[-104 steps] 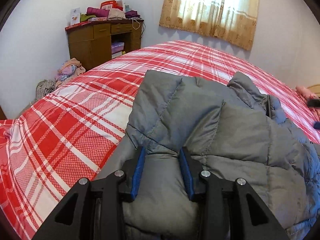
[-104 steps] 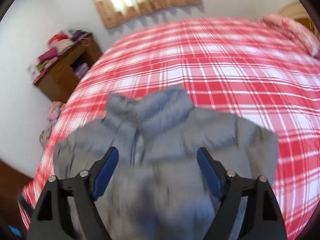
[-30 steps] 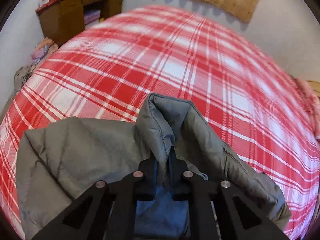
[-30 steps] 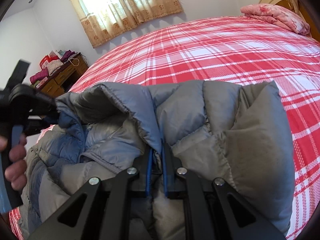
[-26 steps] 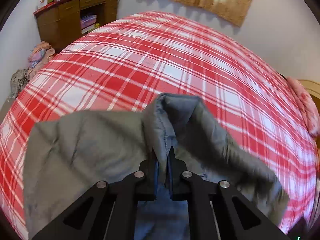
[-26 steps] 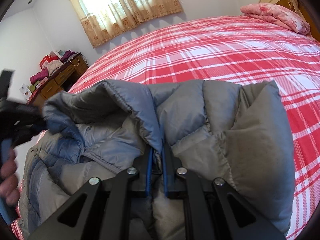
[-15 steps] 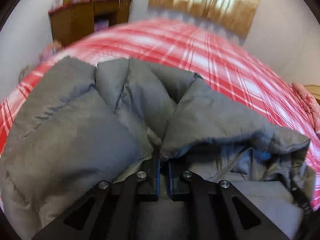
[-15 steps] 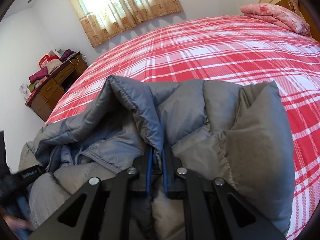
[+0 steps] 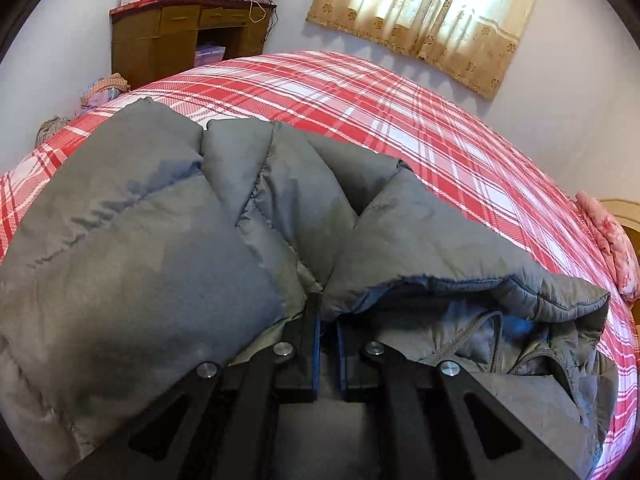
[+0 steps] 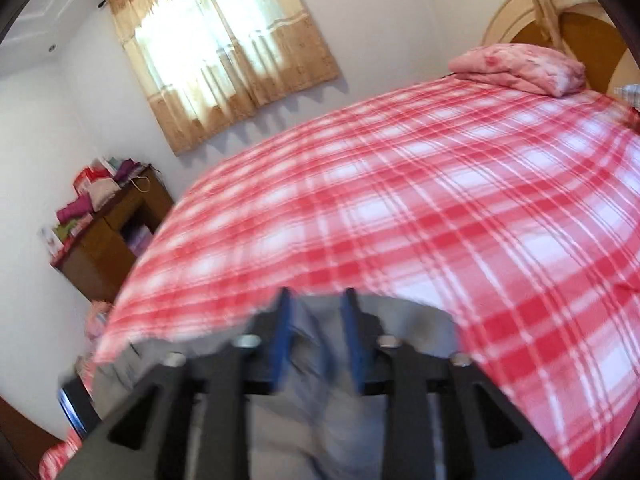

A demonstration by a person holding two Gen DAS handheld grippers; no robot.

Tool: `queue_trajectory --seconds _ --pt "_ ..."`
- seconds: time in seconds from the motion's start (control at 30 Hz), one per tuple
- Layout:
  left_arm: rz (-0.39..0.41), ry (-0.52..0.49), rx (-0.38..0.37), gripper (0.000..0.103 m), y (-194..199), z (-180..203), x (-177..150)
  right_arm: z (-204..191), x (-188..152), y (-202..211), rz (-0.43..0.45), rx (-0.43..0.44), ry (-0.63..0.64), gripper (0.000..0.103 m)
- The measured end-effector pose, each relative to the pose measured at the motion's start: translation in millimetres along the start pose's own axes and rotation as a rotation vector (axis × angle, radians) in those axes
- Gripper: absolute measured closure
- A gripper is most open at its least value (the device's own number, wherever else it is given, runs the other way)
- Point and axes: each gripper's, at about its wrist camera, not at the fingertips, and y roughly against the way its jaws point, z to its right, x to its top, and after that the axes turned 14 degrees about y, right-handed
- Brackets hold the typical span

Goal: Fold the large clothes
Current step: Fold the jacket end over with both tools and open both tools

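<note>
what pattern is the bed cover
Red and white plaid on the bed cover; sharpest in the left wrist view.

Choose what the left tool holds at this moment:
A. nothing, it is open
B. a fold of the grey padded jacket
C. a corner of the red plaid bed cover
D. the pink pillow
B: in the left wrist view the left tool is shut on a pinched fold of the grey padded jacket.

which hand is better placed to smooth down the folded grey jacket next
Right, probably. The right gripper has just opened its jaws off the jacket and is free; the left gripper is shut on a fold.
</note>
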Motion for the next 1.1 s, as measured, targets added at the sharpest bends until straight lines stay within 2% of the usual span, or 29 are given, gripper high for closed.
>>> queue_trajectory --seconds 0.03,0.1,0.17,0.2,0.23,0.27,0.3,0.37,0.43,0.53,0.63,0.7,0.77,0.83,0.87,0.97,1.03,1.1 --pt "0.000 0.001 -0.002 0.095 0 0 0 -6 4 -19 -0.041 0.016 0.000 0.051" --pt "-0.002 0.005 -0.005 0.095 -2 0 2 -13 -3 -52 -0.104 -0.009 -0.006 0.054" --pt "-0.004 0.011 -0.013 0.095 -3 -1 3 -14 -22 -76 -0.194 -0.026 0.007 0.058" --pt "-0.005 0.014 -0.017 0.095 -3 -2 3 -14 -43 -90 -0.274 -0.035 0.042 0.060" --pt "-0.008 0.019 -0.025 0.095 -3 -3 3 -17 -55 -91 -0.276 -0.026 0.078 0.060" --pt "-0.010 0.022 -0.030 0.095 -3 -4 4 -26 -69 -81 -0.191 -0.068 0.210 0.064" --pt "-0.013 0.021 -0.036 0.096 -2 -5 4 -32 -76 -77 -0.172 -0.093 0.278 0.064" --pt "-0.025 0.011 -0.039 0.095 -1 -4 4 -30 -77 -75 -0.161 -0.099 0.279 0.063" --pt "-0.071 -0.063 -0.020 0.095 6 0 3 -25 -76 -75 -0.158 -0.088 0.266 0.063" --pt "-0.051 -0.185 0.020 0.096 45 0 -2 -26 -77 -73 -0.149 -0.090 0.267 0.063" --pt "-0.052 -0.210 0.028 0.095 76 -9 -4 -29 -78 -72 -0.146 -0.094 0.272 0.062" --pt "-0.062 -0.169 -0.012 0.095 92 -7 5 -32 -78 -74 -0.143 -0.095 0.272 0.062" --pt "-0.072 -0.150 -0.096 0.095 97 13 17 -33 -78 -75 -0.140 -0.095 0.272 0.062" --pt "-0.067 -0.154 -0.172 0.095 92 44 31 -33 -78 -75 -0.137 -0.093 0.270 0.062" --pt "-0.047 -0.161 -0.166 0.095 85 59 36 -33 -78 -75 -0.136 -0.091 0.269 0.062" --pt "-0.042 -0.186 -0.097 0.095 50 85 39 -32 -78 -75 -0.135 -0.092 0.269 0.061" --pt "-0.095 -0.208 -0.064 0.095 19 86 28 -32 -79 -75 -0.132 -0.089 0.265 0.061" --pt "-0.155 -0.236 -0.027 0.095 -14 72 10 -31 -79 -74 -0.127 -0.079 0.262 0.060"
